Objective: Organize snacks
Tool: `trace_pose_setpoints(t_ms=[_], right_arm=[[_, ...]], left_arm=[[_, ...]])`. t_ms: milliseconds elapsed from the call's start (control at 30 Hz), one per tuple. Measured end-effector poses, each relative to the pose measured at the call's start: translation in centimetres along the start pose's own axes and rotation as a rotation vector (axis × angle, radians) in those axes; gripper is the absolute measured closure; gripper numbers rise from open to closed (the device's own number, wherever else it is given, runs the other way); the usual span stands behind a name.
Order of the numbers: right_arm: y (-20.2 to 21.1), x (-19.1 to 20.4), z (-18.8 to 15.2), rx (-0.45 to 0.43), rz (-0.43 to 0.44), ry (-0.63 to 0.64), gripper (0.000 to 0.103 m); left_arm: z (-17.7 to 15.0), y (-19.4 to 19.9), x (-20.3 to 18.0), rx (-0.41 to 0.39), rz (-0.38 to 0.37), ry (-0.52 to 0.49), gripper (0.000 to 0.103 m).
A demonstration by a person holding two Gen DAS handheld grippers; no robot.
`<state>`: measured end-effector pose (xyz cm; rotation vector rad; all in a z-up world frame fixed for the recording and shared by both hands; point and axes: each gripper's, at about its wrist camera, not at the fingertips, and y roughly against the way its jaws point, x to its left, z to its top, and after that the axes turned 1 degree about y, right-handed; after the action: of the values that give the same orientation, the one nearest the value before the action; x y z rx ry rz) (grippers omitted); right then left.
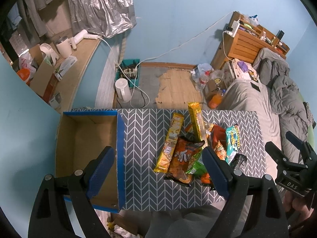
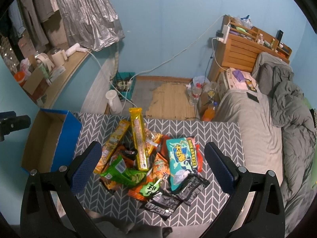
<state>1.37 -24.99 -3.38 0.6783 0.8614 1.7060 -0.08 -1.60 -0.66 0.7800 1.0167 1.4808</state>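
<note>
With both our left gripper (image 1: 158,168) and right gripper (image 2: 152,166) spread wide and empty, we risk dragging neighbours off the loose heap of glossy snack packets (image 2: 150,158) below the right one, missing the blue-edged cardboard box (image 1: 120,150) under our left.

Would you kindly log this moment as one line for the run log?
left tool: open, empty | right tool: open, empty | snack pile: on table, untouched | cardboard box: empty

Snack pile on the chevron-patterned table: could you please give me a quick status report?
Left gripper open, empty; right gripper open, empty, over heap of foil snack packets. Blue-edged cardboard box empty, left of heap. Nothing blocking.
</note>
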Motion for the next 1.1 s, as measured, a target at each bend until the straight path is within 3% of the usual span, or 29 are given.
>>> trace_pose_setpoints(t_ms=[1100], right_arm=[[0.1,-0.67,-0.07,0.01,-0.002,-0.016,0.002]], left_arm=[[0.06,0.03,-0.25,0.003,-0.005,0.003,0.012]])
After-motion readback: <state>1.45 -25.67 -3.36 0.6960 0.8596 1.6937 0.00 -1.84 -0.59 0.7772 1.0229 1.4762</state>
